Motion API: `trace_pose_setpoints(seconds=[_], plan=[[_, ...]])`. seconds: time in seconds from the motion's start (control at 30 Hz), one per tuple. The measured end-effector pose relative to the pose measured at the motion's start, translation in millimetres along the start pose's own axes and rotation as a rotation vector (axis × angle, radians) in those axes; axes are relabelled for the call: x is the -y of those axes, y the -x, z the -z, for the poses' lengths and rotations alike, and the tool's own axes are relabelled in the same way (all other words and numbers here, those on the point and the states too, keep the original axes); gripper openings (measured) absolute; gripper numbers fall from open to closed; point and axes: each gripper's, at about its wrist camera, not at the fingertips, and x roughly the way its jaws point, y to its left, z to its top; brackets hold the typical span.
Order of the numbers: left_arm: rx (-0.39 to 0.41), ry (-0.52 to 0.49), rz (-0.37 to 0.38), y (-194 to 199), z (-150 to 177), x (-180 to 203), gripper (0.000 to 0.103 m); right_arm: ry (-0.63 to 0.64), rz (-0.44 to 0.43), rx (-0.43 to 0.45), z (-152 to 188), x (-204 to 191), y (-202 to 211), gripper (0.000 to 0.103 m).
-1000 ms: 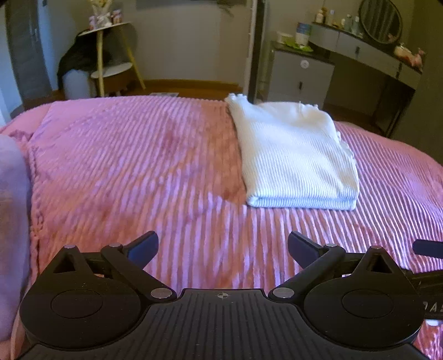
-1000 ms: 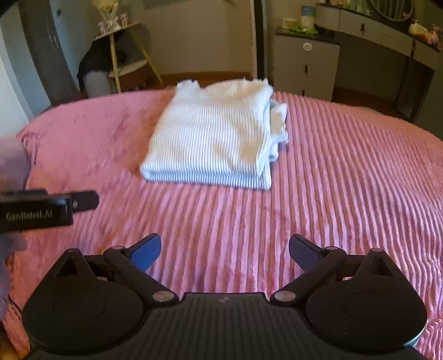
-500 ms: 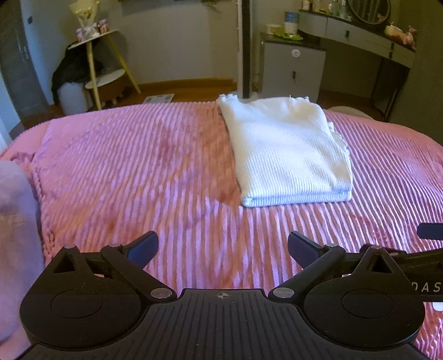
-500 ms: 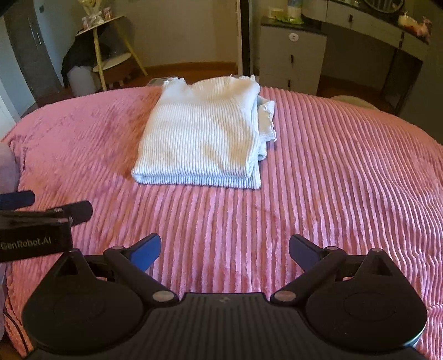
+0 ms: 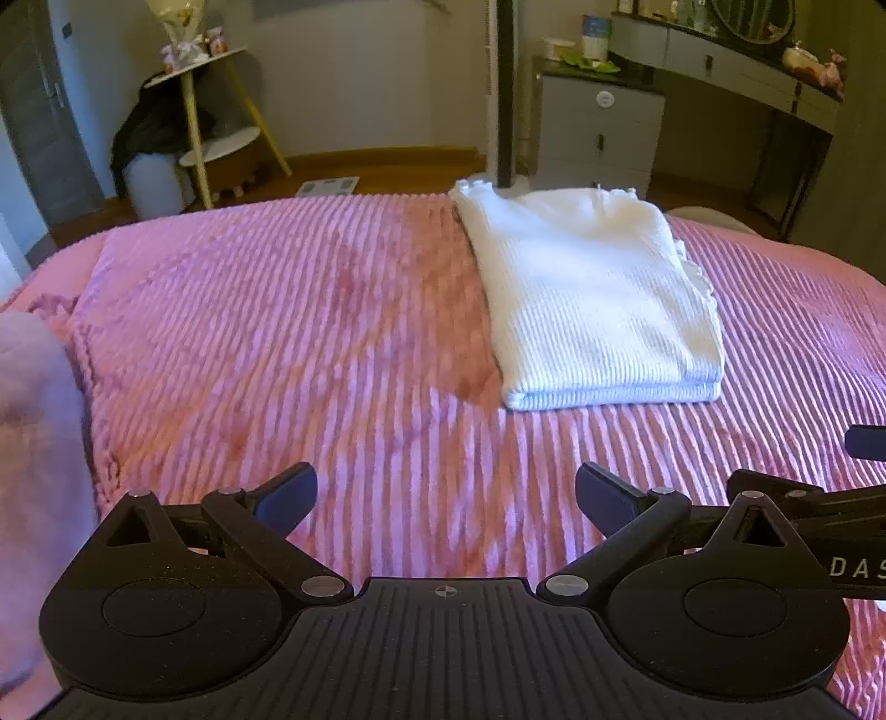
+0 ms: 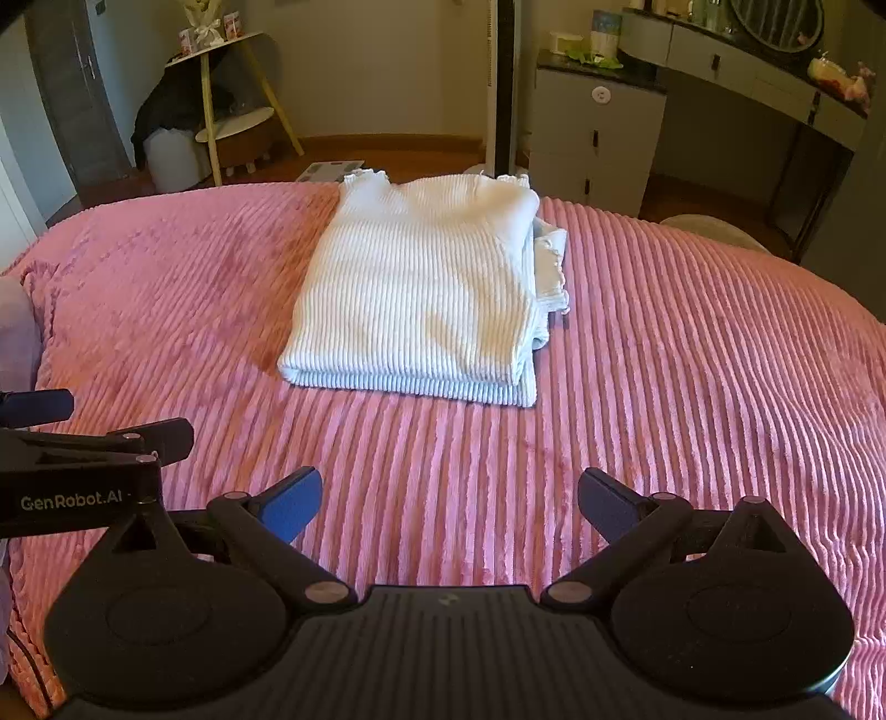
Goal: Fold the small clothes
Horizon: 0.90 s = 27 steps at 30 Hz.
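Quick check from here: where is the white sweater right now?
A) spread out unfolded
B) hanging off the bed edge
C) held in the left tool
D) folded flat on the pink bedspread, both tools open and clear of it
D: the white sweater lies folded on the pink bedspread, with the left tool and right tool open and short of it.

A home bedroom: pink-covered bed, dressing table with mirror.

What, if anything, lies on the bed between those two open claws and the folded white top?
Nothing visible does. Only bare pink blanket stretches from the right gripper and the left gripper up to the folded white top.
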Motion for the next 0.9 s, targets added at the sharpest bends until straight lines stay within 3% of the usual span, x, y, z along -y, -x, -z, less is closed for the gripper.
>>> trace_pose_setpoints(seconds=[0.9], plan=[[-0.006,-0.014,-0.009,-2.3,-0.7,-0.7,0.102,-0.015,-0.024,0.019,-2.9,3.3,0.8,0.099]])
